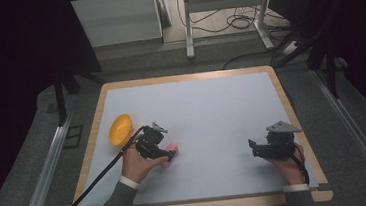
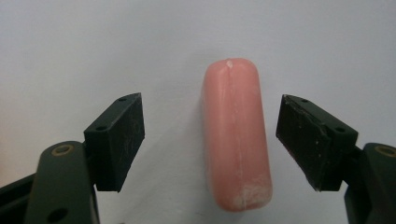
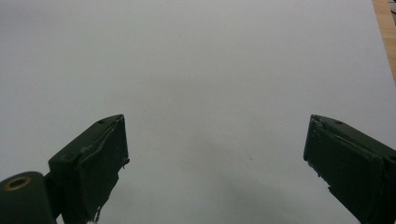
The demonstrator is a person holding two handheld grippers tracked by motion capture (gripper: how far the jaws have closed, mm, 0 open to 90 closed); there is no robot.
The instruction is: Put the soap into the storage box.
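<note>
In the high view the left gripper (image 1: 168,153) covers part of the pink sausage-shaped piece (image 1: 171,151), leaving just its far end showing — its shape cannot be made out there. The orange bowl-like thing (image 1: 120,129) is too small to name surely. The person's forearms are cut off by the bottom edge. The right gripper (image 1: 253,146) is too small and dark there to judge its jaws. In the right gripper view, the right jaw runs off the picture's edge.
</note>
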